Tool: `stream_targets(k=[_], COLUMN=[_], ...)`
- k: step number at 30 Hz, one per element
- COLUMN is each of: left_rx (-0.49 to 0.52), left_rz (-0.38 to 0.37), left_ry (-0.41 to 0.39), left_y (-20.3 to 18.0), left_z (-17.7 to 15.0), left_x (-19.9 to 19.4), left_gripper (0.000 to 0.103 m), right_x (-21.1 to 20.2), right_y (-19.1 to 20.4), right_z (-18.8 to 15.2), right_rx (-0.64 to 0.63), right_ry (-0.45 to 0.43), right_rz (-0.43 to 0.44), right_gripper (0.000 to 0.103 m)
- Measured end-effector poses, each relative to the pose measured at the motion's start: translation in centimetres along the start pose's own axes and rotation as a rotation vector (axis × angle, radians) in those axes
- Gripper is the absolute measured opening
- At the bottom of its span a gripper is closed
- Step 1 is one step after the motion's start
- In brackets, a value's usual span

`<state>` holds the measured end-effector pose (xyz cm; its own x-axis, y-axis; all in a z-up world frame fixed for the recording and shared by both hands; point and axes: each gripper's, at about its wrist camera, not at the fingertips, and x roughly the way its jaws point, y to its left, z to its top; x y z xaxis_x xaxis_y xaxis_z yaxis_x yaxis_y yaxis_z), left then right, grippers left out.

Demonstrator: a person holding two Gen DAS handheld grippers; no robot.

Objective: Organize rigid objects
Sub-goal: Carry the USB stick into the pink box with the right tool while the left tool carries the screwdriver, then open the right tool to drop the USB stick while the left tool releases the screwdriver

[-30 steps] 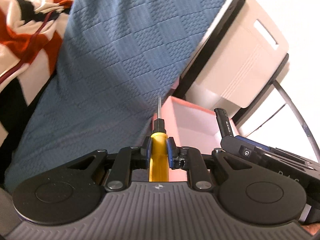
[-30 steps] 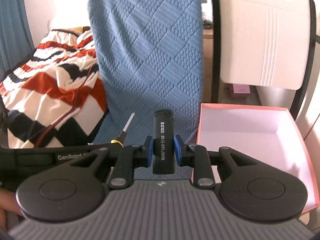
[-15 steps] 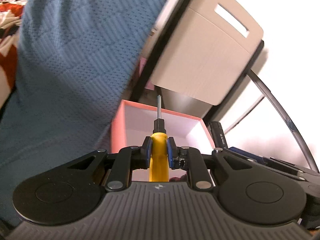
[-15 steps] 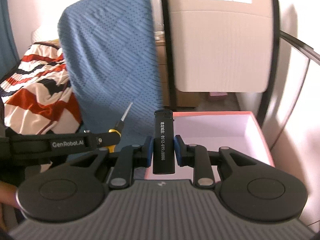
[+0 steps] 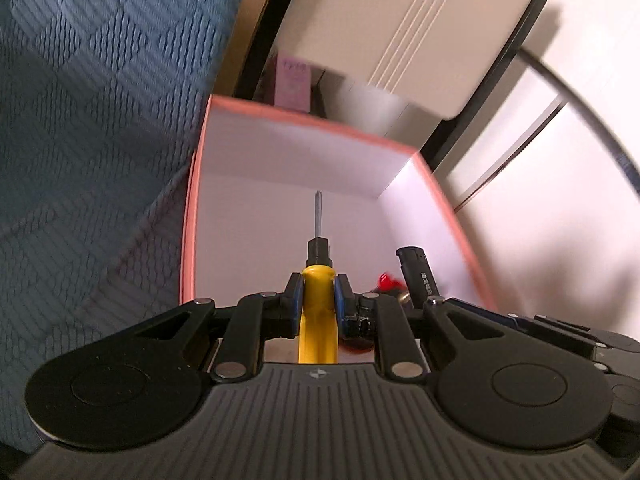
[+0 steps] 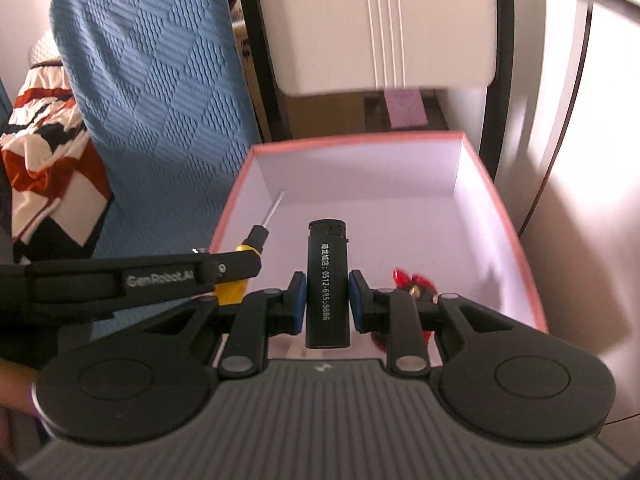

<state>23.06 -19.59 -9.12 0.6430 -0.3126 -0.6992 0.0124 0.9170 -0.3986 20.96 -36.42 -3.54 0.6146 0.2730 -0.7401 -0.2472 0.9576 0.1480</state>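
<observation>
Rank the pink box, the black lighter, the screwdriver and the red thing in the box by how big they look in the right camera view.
1. Pink box
2. Black lighter, close to the lens
3. Screwdriver, partly hidden behind the left gripper, so second versus third is unsure
4. Red thing, mostly hidden behind the right gripper

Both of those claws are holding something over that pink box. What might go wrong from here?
The left gripper and right gripper hang close together over the pink box, so they may bump. The screwdriver points tip-first and could jab the box floor if dropped. The lighter may land on the small red object already inside.
</observation>
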Motion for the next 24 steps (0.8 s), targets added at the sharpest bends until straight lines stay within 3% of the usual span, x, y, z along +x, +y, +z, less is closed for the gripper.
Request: stream_targets(k=[12,24], left_rx=[-0.015,0.018], left_rz=[0.012,0.004], left_ry=[0.073,0.049], left_y=[1.0,0.4], left_z=[-0.9,-0.3], left_x=[1.5,-0.3], left_gripper=[0.019,0.02], right_x=[3.9,2.9], right_y=[-1.9,-1.7], right_z=[-2.3,-2.0], right_rx=[0.047,0.057], right_ry=[0.097,0.076], right_rz=[0.013,0.027], right_gripper=[0.026,0.027])
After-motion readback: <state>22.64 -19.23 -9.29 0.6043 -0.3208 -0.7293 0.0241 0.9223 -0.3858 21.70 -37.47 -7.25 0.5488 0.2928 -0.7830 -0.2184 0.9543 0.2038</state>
